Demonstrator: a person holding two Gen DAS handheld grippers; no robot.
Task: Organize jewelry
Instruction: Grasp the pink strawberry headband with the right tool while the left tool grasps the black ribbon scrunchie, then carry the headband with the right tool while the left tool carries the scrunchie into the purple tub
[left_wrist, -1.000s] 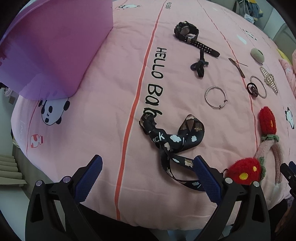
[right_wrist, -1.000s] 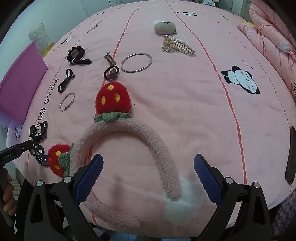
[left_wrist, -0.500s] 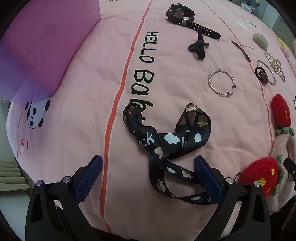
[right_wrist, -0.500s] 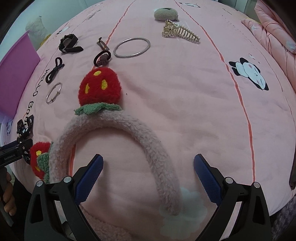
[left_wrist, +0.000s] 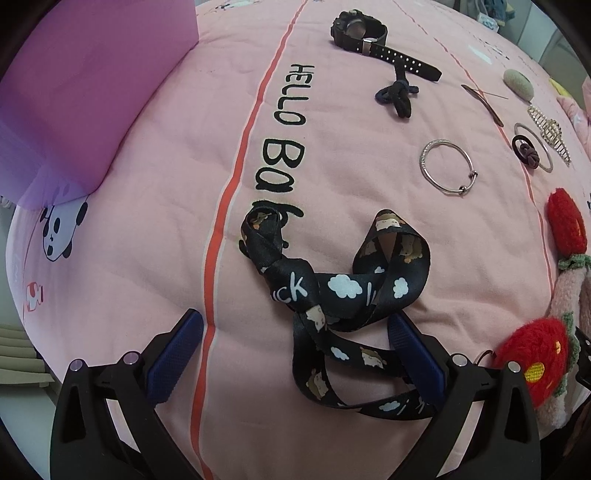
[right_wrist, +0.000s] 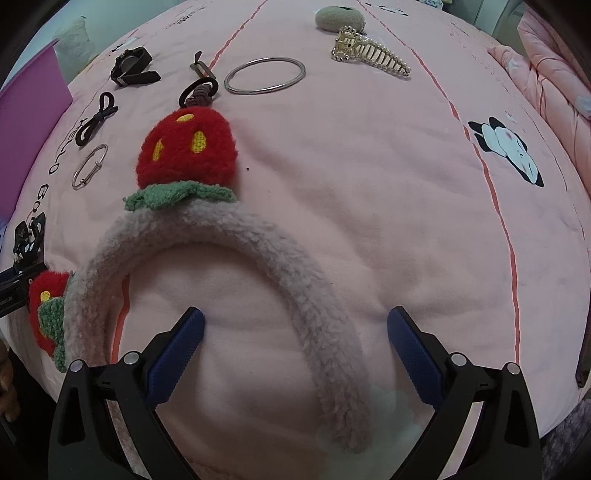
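My left gripper is open, low over the pink bedspread, its jaws either side of a black cartoon-print lanyard. My right gripper is open, with the right arm of a fuzzy pink headband between its jaws; the band carries two red strawberry pompoms. Further back lie a black watch, a dark knotted hair tie, a thin silver bangle, a large metal ring, a brown hair tie, a pearl hair clip and a grey-green puff.
A purple box stands at the left of the bed. A slim brown hair pin lies beyond the bangle. The bed edge drops off just under both grippers. A folded pink quilt lies at the far right.
Both grippers have moved forward and lower. The lanyard now lies between the left jaws, and the headband's arm between the right jaws. Both stay open.
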